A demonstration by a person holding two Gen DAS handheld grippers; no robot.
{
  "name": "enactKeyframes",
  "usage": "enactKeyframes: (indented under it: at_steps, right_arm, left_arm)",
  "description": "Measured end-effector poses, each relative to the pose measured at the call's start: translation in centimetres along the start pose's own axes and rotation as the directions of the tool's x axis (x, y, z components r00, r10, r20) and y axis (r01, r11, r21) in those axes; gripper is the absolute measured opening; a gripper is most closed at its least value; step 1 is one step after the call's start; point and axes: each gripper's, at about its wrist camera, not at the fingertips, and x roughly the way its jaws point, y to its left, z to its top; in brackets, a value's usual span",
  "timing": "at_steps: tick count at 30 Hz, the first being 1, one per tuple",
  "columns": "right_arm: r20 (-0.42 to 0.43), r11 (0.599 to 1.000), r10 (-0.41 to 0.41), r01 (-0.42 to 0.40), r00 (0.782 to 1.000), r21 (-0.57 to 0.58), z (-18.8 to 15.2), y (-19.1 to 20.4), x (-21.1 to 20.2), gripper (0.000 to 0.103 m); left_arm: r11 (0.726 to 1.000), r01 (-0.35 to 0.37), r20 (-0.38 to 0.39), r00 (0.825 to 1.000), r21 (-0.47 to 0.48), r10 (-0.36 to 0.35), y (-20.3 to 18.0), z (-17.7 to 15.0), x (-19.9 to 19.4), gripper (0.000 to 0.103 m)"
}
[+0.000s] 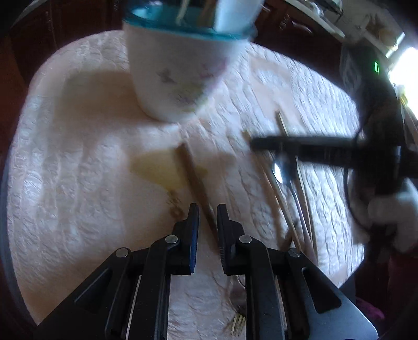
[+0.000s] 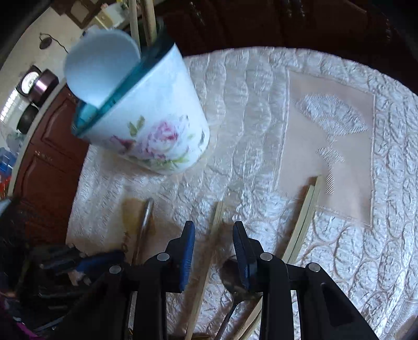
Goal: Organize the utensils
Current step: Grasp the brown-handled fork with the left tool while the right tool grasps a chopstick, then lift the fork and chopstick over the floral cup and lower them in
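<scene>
The left tool (image 1: 207,213) clenches a brown utensil (image 1: 192,172) (no readable writing); the right tool (image 2: 213,230) hangs released.

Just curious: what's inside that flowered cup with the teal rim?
In the flowered cup a pale blue scoop-like piece and a few pale sticks poke above the rim. Their lower ends and the cup's bottom are hidden by its wall.

The floral cup (image 1: 180,78) stands tall toward the far edge of the round table (image 1: 65,183), with upright sticks and a pale sheet above its rim, blocking passage there. The cloth to the cup's left, out to the left edge, lies bare. Toward the right edge, a spoon (image 1: 280,171) and chopsticks (image 1: 300,183) lie flat, with the right gripper (image 1: 261,143) reaching across them
</scene>
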Motion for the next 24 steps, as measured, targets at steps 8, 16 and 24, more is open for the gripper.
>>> enactKeyframes:
  at_steps: [8, 16, 24]
  right_arm:
    - [0.008, 0.994, -0.076, 0.077, 0.997, -0.077, -0.1, 1.8, 2.0, 0.009]
    - [0.095, 0.997, -0.004, 0.011, 0.995, -0.073, -1.1, 2.7, -1.2, 0.005]
    - [0.263, 0.994, 0.096, -0.081, 0.960, -0.066, -2.3, 2.3, -9.9, 0.005]
  left_arm:
    - [0.999, -0.030, -0.013, 0.999, -0.046, 0.029, 0.5, 3.1, 2.5, 0.020]
    - [1.000, -0.007, 0.030, 1.000, -0.018, 0.007, 0.0, 3.5, 1.9, 0.013]
    - [0.997, 0.073, 0.165, 0.983, 0.020, -0.075, -0.3, 3.2, -6.1, 0.011]
